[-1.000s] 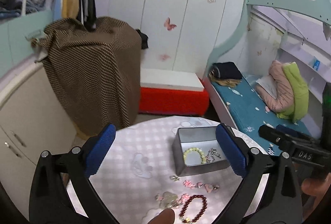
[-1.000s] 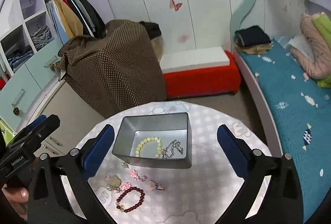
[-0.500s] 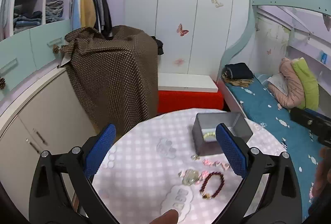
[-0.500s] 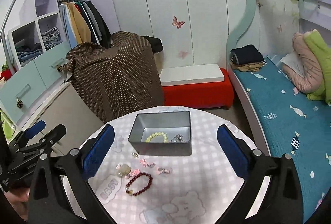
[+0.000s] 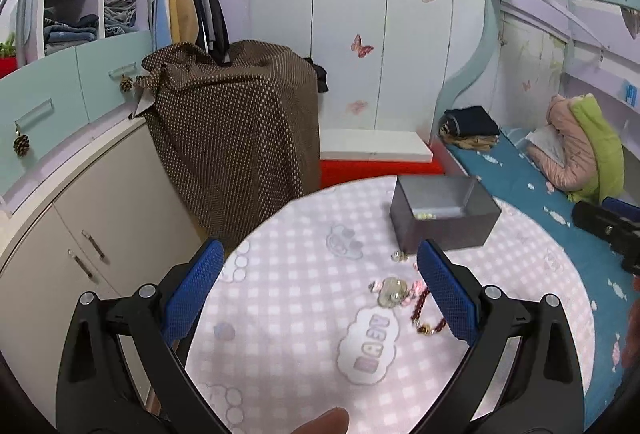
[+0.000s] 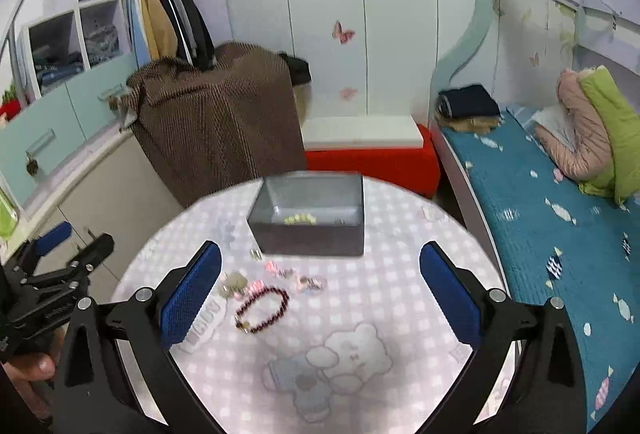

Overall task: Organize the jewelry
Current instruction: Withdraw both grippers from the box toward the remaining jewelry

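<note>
- Right gripper (image 6: 320, 294) gapes wide and empty over the round pink-checked tablecloth (image 6: 400, 298); left gripper (image 5: 318, 286) likewise.
- Dark red beaded bracelet (image 6: 262, 308) lies ahead-left of the right claw, the nearer one I judge, long axis slanting up-right.
- Beyond stands the grey metal box (image 6: 310, 220), beads inside.

Black gripper arms, silver screws, blue textured fingers (image 5: 448, 290).

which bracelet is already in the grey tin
The pale yellow-green beaded bracelet lies inside the grey metal tin; the dark red beaded bracelet lies on the checked tablecloth.
</note>
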`<state>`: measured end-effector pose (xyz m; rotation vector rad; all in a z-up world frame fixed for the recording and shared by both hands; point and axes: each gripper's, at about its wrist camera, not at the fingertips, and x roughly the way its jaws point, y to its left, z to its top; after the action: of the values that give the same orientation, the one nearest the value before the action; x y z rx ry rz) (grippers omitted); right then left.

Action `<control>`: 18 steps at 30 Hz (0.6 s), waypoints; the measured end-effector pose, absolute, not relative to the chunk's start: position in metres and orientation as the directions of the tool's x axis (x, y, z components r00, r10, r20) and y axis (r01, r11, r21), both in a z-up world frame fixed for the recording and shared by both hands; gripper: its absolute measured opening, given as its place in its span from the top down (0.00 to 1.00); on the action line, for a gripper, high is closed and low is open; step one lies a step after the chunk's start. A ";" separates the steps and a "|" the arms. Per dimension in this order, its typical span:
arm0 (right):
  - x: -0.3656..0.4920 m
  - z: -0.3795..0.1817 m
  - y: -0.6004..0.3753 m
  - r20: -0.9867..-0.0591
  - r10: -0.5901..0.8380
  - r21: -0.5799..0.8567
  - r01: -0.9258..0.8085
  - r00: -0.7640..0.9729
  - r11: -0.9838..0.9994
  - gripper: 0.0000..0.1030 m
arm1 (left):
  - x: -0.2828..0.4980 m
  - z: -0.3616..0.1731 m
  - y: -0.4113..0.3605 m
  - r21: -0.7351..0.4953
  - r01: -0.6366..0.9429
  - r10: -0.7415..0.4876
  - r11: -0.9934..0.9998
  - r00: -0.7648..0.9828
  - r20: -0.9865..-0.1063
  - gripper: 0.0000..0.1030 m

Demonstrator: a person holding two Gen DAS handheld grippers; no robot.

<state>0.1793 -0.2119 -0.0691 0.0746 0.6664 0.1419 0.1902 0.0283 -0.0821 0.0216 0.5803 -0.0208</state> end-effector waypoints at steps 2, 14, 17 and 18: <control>0.180 -0.081 -0.211 -0.635 0.163 0.125 -0.107 0.755 0.986 0.07 | 0.190 -0.090 0.029 0.013 0.027 -0.015 1.000 0.826 -0.564 0.06; 0.200 -0.143 -0.179 -0.762 0.166 0.107 -0.131 0.626 0.986 0.07 | 0.194 -0.121 0.028 0.024 0.032 -0.010 0.999 0.790 -0.613 0.06; 0.212 -0.165 -0.168 -0.796 0.162 0.102 -0.135 0.583 0.986 0.13 | 0.196 -0.128 0.030 0.022 0.031 -0.010 0.999 0.775 -0.632 0.06; 0.216 -0.171 -0.165 -0.806 0.162 0.101 -0.137 0.570 0.985 0.20 | 0.197 -0.130 0.030 0.022 0.030 -0.009 0.999 0.772 -0.635 0.06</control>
<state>0.2158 -0.1654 -0.1707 0.0279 0.9481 0.1757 0.1971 0.0302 -0.1299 0.0316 0.6882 -0.0215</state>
